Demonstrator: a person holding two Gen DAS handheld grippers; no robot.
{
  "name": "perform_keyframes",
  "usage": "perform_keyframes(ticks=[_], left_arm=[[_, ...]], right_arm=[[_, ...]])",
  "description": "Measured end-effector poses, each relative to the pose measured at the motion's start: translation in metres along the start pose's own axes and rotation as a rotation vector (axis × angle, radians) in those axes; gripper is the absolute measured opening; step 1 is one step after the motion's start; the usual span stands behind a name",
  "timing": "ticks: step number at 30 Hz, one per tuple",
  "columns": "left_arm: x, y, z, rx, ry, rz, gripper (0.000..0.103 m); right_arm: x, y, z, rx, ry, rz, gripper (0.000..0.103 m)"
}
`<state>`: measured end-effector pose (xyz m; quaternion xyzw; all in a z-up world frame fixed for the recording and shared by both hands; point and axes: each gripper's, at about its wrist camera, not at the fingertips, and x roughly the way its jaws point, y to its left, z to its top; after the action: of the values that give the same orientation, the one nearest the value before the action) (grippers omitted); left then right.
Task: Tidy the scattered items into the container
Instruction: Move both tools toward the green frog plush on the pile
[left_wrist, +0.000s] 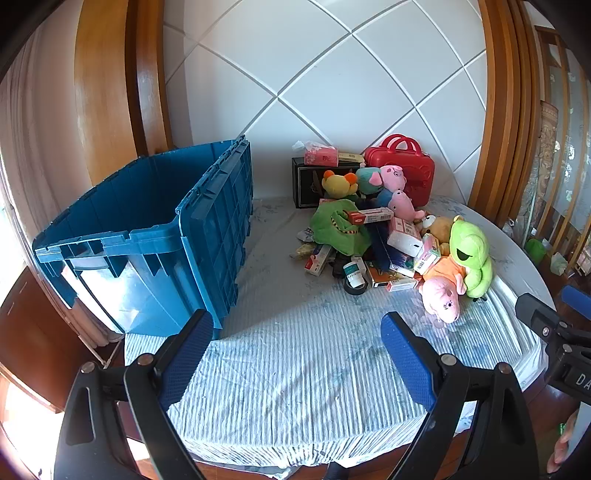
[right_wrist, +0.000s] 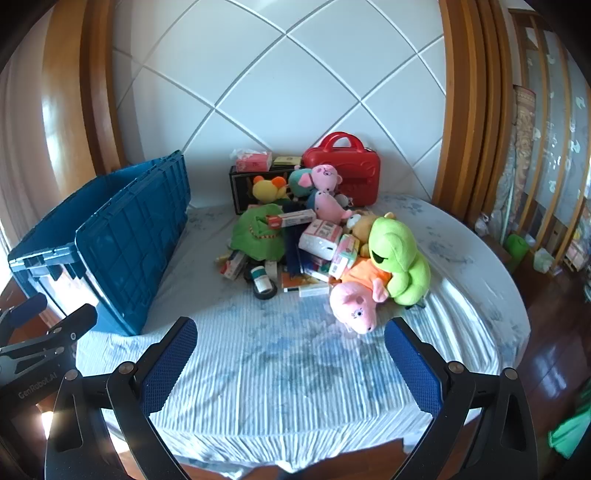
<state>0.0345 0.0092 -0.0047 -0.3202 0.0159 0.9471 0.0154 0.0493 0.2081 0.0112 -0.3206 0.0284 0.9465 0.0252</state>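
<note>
Both wrist cameras look forward and down between their own wide-spread jaws from the near edge of the bed (left_wrist: 295, 369), well back from the toy pile (right_wrist: 325, 243) ahead, sharing it and the blue crate (left_wrist: 147, 236) to the left.

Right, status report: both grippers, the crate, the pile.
Left gripper open, holding nothing. Right gripper likewise. Blue crate open. Pile untouched on the bed; path unobstructed.
</note>
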Motion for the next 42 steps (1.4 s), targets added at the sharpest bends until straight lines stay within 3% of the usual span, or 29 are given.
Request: perform_keyframes(ticks=[10, 15, 23, 29, 34, 38, 42], left_arm=[[0.002, -0.015, -0.007, 0.021, 0.008, 0.003, 0.093], [0.019, -0.032, -0.012, 0.023, 0.034, -0.002, 0.093], [0.091, -0.083, -0.006, 0.044, 0.14, 0.038, 0.093], [0.18, -0.164, 0.011, 0.082, 0.299, 0.031, 0.093], [0.222, -0.222, 0.03, 0.07, 0.332, -0.04, 0.093], [0.243, -0.243, 0.046, 0.048, 0.33, -0.027, 0.093], [0.258, -0.255, 0.054, 0.09, 0.334, 0.006, 0.093]], right_arm=[[-0.002, -0.01, -0.006, 0.004, 0.016, -0.01, 0.103], [0.01, -0.035, -0.013, 0.031, 0.029, -0.026, 0.103], [0.089, -0.112, -0.013, 0.1, 0.131, -0.011, 0.103], [0.161, -0.195, 0.0, 0.12, 0.258, 0.001, 0.103], [0.206, -0.254, 0.022, 0.13, 0.287, -0.019, 0.103], [0.234, -0.272, 0.04, 0.099, 0.306, -0.007, 0.103], [0.25, -0.278, 0.046, 0.087, 0.315, 0.022, 0.103]])
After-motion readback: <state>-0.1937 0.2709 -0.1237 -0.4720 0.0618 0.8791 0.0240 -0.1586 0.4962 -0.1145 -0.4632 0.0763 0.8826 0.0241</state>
